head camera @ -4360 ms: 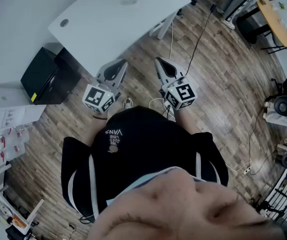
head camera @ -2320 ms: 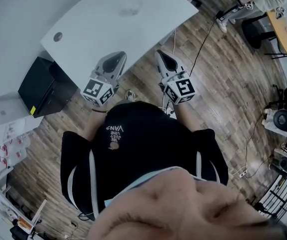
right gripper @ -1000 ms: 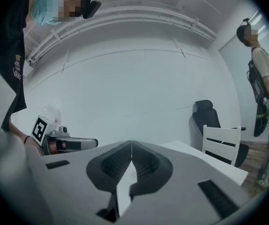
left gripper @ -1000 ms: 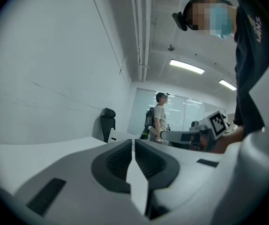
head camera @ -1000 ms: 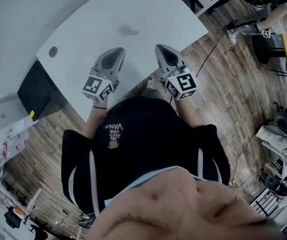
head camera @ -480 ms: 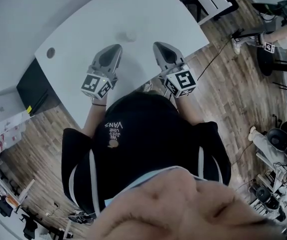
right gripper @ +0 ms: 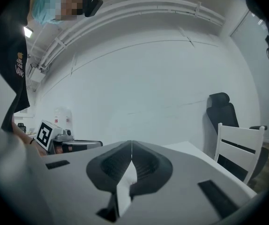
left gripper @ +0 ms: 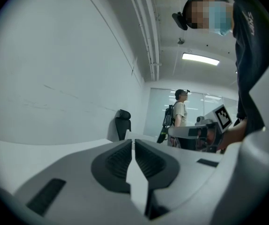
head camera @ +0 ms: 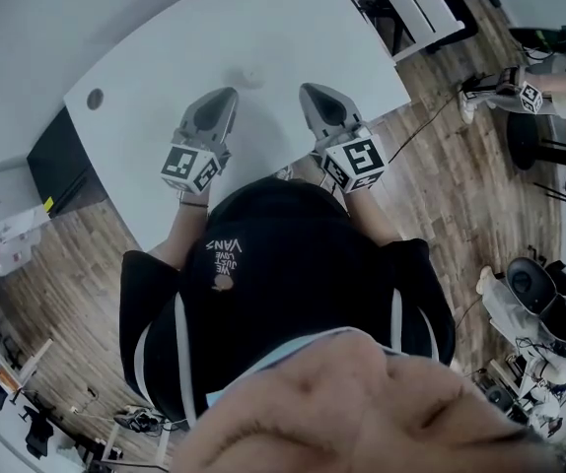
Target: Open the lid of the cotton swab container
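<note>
A small pale round container (head camera: 251, 75) stands alone on the white table (head camera: 165, 57), too small and faint to show its lid. Both grippers are held side by side above the table's near edge, pointing at it from just short of it. My left gripper (head camera: 226, 97) is shut with nothing in it, and in the left gripper view its ribbed pads (left gripper: 120, 157) meet. My right gripper (head camera: 313, 92) is also shut and empty, its pads (right gripper: 141, 164) together. Neither gripper view shows the container.
A white chair (head camera: 411, 3) stands at the table's right end, also seen in the right gripper view (right gripper: 237, 149) beside a black office chair (right gripper: 221, 109). A black box (head camera: 51, 166) sits on the wooden floor at the left. Another person (left gripper: 179, 114) stands behind.
The person has walked up to the table. Both grippers, earlier over the wooden floor, now hang over the table's near edge. Both stayed shut.
</note>
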`<action>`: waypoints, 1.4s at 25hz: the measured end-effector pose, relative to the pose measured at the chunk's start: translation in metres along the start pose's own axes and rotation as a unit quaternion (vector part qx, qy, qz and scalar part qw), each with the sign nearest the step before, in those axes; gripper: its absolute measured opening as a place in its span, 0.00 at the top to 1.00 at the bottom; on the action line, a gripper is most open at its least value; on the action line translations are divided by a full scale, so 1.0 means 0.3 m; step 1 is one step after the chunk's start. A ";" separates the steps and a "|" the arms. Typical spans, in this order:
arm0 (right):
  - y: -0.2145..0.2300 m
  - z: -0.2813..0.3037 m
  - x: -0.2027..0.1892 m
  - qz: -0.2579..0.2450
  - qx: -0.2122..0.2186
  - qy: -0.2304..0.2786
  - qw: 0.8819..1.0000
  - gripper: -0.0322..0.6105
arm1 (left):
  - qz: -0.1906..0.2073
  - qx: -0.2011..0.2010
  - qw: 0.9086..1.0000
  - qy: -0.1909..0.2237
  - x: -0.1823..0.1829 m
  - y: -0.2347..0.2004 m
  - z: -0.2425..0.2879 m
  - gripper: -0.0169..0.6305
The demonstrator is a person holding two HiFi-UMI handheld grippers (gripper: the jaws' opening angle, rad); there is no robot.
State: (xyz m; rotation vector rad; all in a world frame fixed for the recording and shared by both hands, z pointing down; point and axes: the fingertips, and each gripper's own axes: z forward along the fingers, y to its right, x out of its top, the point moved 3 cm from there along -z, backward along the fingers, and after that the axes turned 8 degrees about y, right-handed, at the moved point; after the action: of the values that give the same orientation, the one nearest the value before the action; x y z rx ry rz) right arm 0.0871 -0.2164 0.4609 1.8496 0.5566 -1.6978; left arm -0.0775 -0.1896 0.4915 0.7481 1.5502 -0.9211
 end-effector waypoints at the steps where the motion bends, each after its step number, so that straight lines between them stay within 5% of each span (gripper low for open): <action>1: 0.006 0.001 -0.003 -0.001 0.004 -0.001 1.000 0.93 | 0.000 0.003 1.000 -0.001 -0.010 -0.001 0.005 0.93; 14: 0.086 0.011 -0.024 0.000 0.028 -0.013 1.000 0.93 | 0.034 0.033 0.998 -0.030 -0.143 -0.016 0.081 0.93; 35: 0.114 -0.009 -0.079 0.014 0.029 -0.031 0.999 0.93 | 0.005 0.052 0.992 -0.115 -0.387 -0.075 0.113 0.89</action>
State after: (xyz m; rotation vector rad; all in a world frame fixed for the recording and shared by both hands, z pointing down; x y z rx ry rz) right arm 0.1084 -0.2387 0.4889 1.8288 0.4599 -1.7634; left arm -0.0604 -0.2278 0.6070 0.6952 1.3037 -1.0483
